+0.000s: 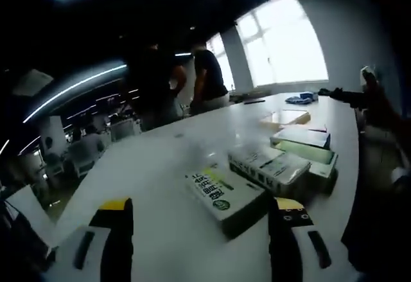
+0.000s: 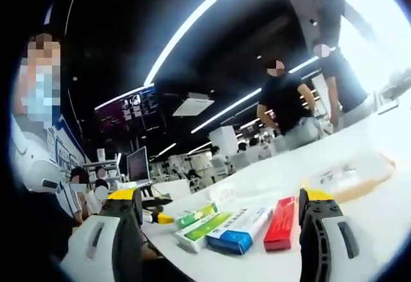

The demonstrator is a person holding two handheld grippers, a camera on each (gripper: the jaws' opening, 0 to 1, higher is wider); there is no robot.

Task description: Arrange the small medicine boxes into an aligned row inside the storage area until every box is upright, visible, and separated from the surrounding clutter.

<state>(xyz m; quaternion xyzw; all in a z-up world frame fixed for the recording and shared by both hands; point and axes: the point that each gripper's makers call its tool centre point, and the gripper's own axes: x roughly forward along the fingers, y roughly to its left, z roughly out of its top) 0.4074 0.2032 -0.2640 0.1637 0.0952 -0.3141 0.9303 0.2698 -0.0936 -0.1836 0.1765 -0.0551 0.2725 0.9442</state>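
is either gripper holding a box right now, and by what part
Nothing is held: the left gripper and right gripper are both open, with the boxes lying beyond them.

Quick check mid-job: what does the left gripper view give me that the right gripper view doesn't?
Left gripper view: a white box with green and yellow print lying flat ahead of the open left gripper, a grey-white box behind it, flat packs farther along, bright windows.

Right gripper view: a red box, a blue and white box and two green ones lying side by side between the open right gripper's jaws, plus monitors.

Both: the white table and standing people behind.
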